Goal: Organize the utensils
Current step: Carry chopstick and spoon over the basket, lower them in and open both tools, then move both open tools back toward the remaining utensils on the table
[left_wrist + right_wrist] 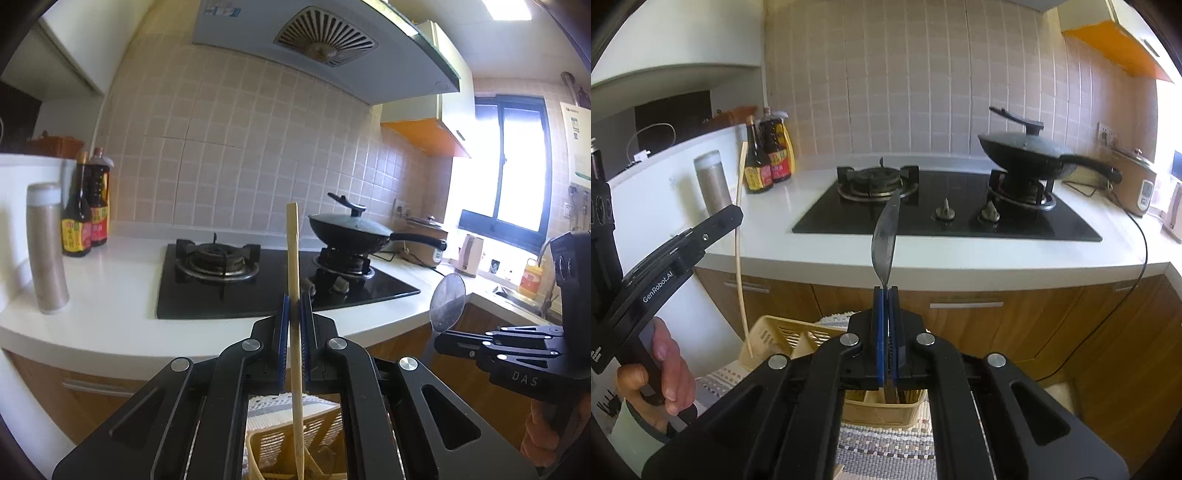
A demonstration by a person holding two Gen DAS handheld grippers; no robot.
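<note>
My left gripper (294,299) is shut on a pale wooden chopstick (293,258) and holds it upright; its lower end reaches down toward a tan slotted utensil basket (273,439). The chopstick also shows in the right wrist view (739,236), with the left gripper (733,214) at the left. My right gripper (886,291) is shut on the handle of a metal spoon (885,236), bowl up, above the basket (775,334). The spoon (447,301) and right gripper (439,339) show at the right of the left wrist view.
The basket stands on a woven striped mat (879,446). Ahead is a white counter (110,295) with a black gas hob (945,206), a lidded wok (1027,155), sauce bottles (768,155), a steel flask (46,247) and a rice cooker (1137,184). Wooden cabinets (1034,325) lie below.
</note>
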